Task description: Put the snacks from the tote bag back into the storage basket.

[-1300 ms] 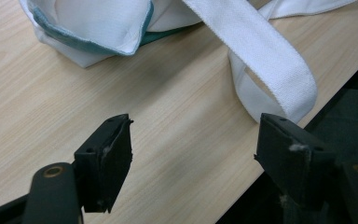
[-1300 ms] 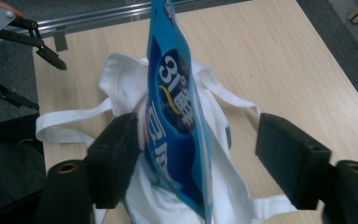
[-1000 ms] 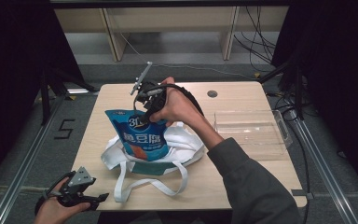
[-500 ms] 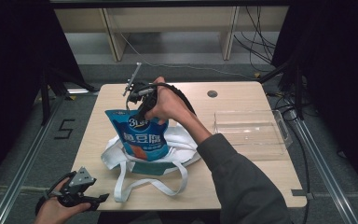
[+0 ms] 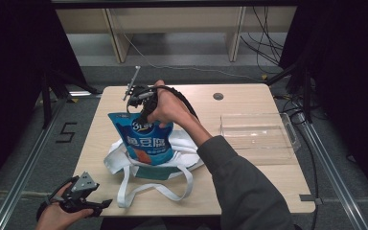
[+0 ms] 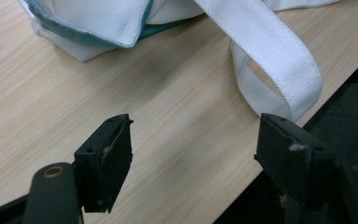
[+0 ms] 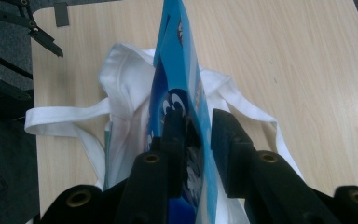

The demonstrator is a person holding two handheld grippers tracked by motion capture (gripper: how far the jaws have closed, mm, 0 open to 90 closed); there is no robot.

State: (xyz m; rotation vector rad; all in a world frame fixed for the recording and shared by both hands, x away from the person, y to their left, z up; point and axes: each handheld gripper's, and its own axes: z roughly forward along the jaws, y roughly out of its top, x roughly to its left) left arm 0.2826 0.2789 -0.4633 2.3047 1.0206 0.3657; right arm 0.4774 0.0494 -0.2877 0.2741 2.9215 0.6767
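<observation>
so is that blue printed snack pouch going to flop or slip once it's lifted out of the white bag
The blue printed snack pouch probably stays fairly stiff: it stands upright in the white cloth tote bag. Its glossy film may slip, though the right gripper, jaws just closing, pinches its top edge. It looks light.

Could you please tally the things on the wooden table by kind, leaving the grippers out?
Blue printed plastic snack pouch, standing in the bag, pinched at its top edge: 1
White cloth tote bag with teal lining and white straps: 1
Clear rectangular plastic tray: 1
Total: 3
</observation>
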